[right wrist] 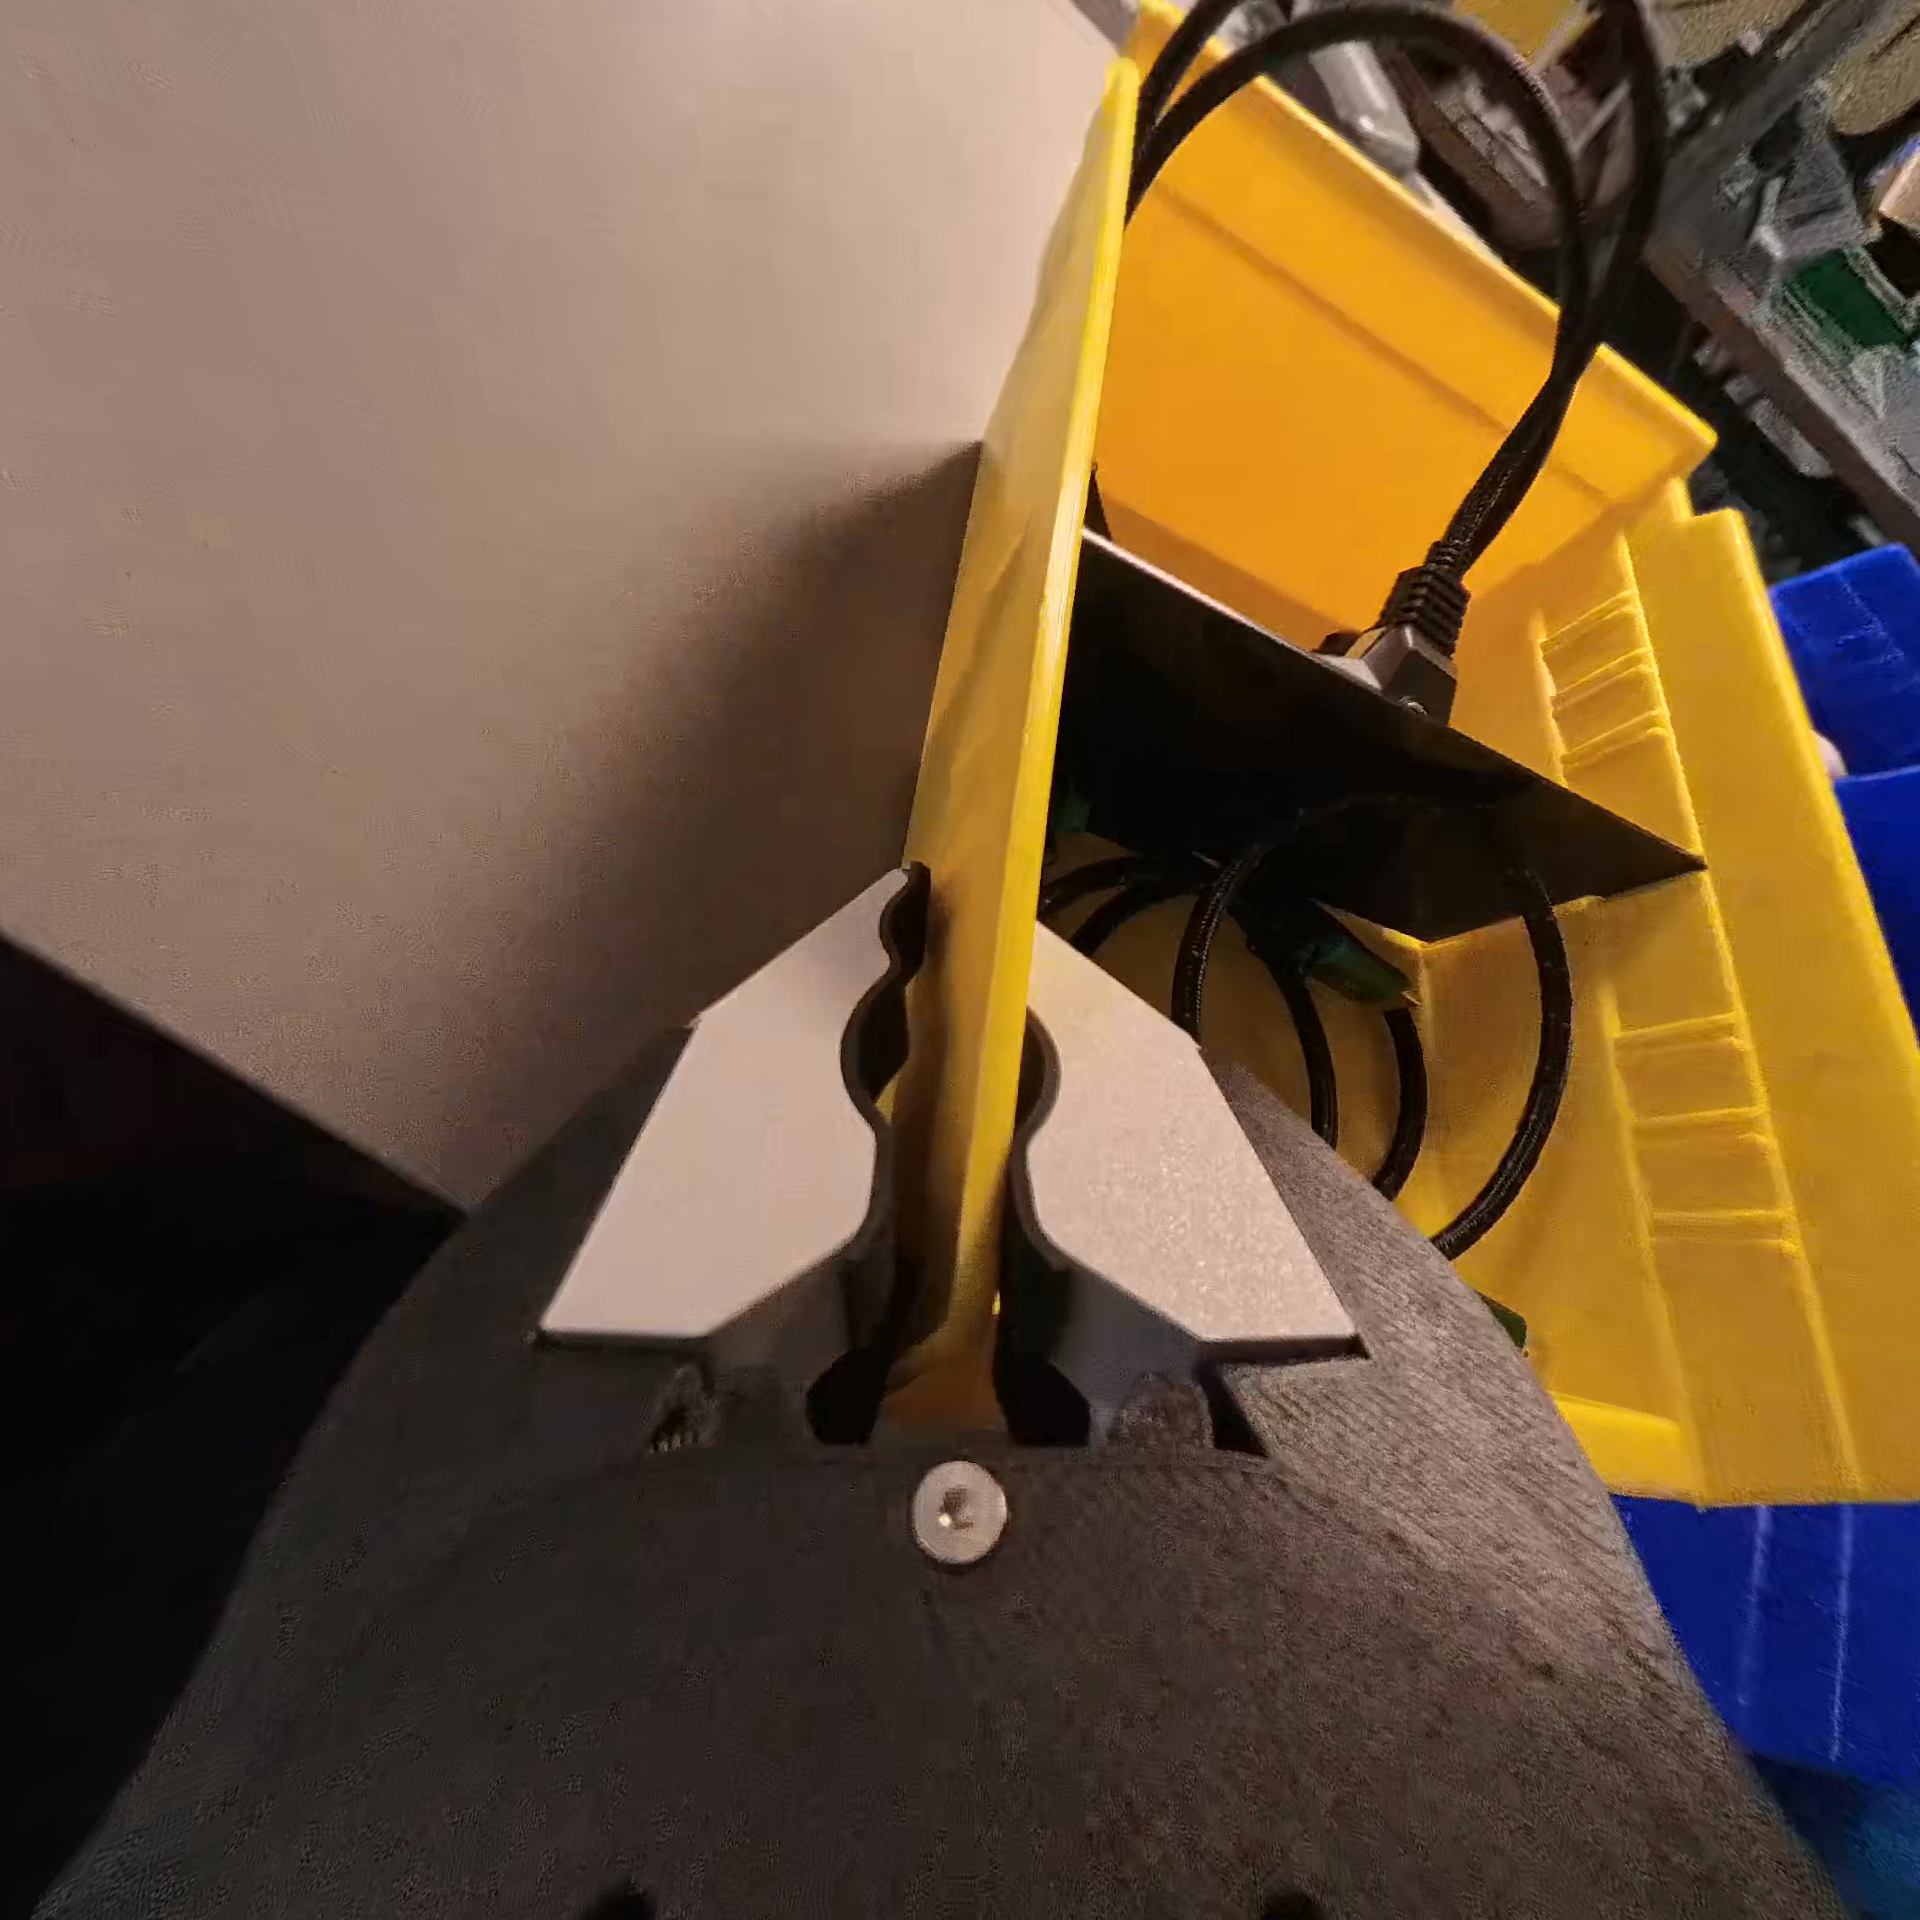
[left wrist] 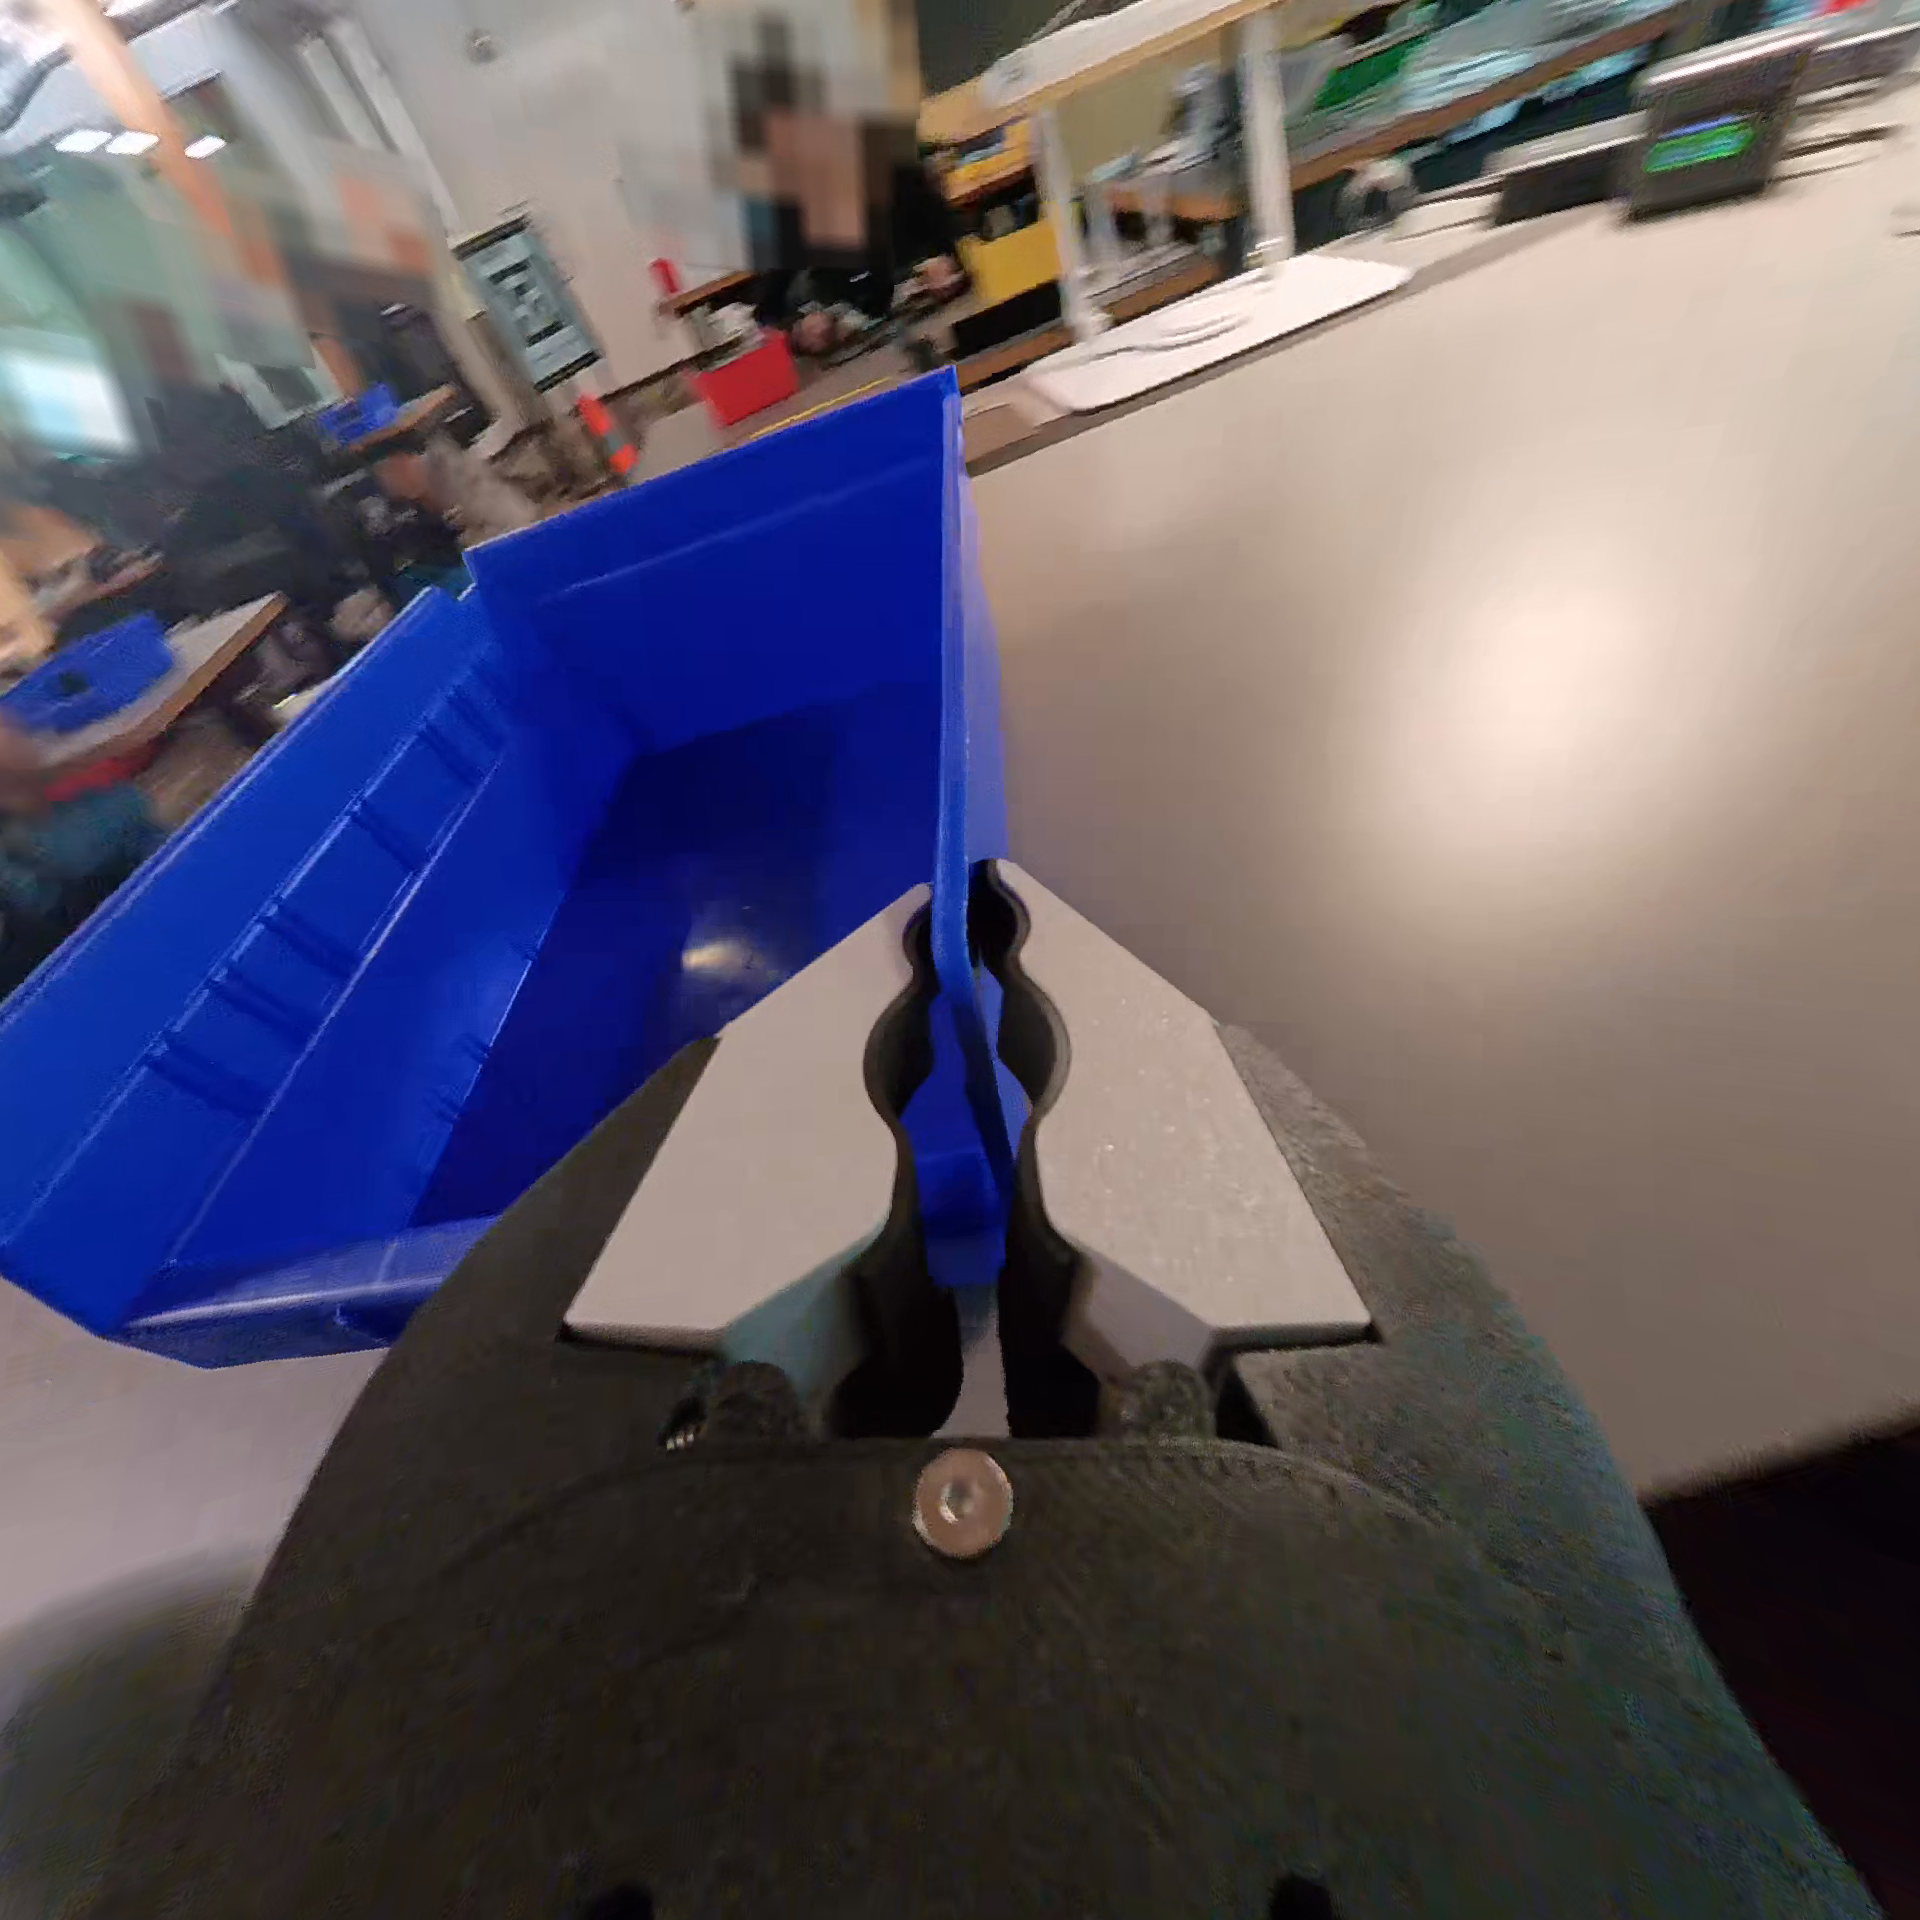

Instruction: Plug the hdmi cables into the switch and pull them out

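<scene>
My left gripper (left wrist: 961, 904) is shut on the right wall of an empty blue bin (left wrist: 727, 665), which is tilted over the grey table (left wrist: 1455, 727). My right gripper (right wrist: 971, 914) is shut on the left wall of a yellow bin (right wrist: 1299, 343). Inside the yellow bin lies a flat black switch box (right wrist: 1299, 717) with a black braided HDMI cable (right wrist: 1538, 343) whose plug (right wrist: 1423, 623) sits in its top side. More black cable loops (right wrist: 1527, 1060) lie under the box, beside small green parts (right wrist: 1361, 961).
More blue bins (right wrist: 1860, 665) stand to the right of and beneath the yellow bin. Beyond the table in the left wrist view are workbenches, a red box (left wrist: 748, 379), an orange cone (left wrist: 613, 436) and shelving with equipment (left wrist: 1704, 145). The table's near edge (left wrist: 1714, 1475) drops off at lower right. Across from one pair of fingers to the other is roughly 55 centimeters.
</scene>
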A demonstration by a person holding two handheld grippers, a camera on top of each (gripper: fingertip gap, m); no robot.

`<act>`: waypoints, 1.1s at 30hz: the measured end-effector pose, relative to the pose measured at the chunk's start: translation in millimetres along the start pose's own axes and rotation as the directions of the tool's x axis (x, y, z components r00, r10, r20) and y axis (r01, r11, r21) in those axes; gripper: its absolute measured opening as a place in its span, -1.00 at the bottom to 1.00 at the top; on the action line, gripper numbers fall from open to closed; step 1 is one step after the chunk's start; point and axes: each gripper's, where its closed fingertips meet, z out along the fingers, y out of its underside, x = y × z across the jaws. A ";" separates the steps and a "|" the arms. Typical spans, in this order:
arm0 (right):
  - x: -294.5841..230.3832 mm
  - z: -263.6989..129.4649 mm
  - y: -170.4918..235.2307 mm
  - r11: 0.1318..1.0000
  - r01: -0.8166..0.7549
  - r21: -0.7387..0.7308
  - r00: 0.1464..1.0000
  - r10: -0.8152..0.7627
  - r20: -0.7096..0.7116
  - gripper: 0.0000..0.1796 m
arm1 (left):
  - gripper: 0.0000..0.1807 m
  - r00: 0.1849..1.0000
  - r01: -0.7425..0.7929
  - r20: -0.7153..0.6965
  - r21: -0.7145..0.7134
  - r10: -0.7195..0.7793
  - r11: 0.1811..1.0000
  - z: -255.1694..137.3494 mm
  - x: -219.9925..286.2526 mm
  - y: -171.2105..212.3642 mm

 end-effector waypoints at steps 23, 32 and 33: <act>-104.1 76.7 -120.9 0.894 0.139 0.426 0.775 -0.366 0.515 -0.93 | -0.94 0.640 0.115 -0.752 0.296 0.157 0.948 -120.9 55.4 7.6; -117.3 132.3 -171.0 0.858 0.157 0.490 0.676 -0.455 0.580 -0.93 | -0.98 0.485 0.201 -0.863 0.270 0.144 0.942 -148.0 53.2 12.7; -119.1 135.5 -174.5 0.855 0.157 0.495 0.665 -0.462 0.587 -0.92 | -0.98 0.475 0.200 -0.868 0.268 0.146 0.942 -149.9 52.7 13.4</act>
